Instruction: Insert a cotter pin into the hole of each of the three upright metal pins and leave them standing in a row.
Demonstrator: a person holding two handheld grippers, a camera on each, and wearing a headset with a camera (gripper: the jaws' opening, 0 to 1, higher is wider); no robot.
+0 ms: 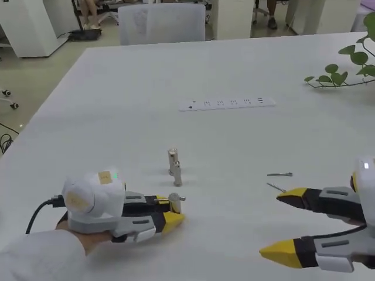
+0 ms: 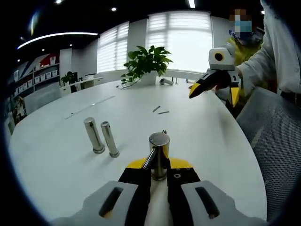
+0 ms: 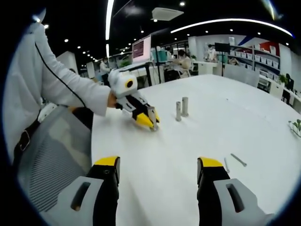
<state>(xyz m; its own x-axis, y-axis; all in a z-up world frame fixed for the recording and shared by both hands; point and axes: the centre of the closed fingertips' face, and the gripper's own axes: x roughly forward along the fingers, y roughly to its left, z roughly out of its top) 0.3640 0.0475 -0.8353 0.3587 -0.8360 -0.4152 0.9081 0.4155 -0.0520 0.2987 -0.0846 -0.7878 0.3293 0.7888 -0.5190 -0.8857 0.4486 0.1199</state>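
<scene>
Jaws of my left gripper (image 1: 171,211) are clamped on the held pin (image 2: 160,150), a smooth steel cylinder with a flat cap, standing on the matte white table (image 1: 117,105). A thin wire sliver slants across its shank. Just beyond stand the far pin (image 1: 172,157) and the near pin (image 1: 177,174), both upright, polished and close together. My right gripper (image 1: 270,225) hangs spread wide with its yellow tips gripping nothing. One cotter pin (image 1: 279,174) and a second cotter pin (image 1: 275,187) lie flat near its upper tip, thin and grey.
</scene>
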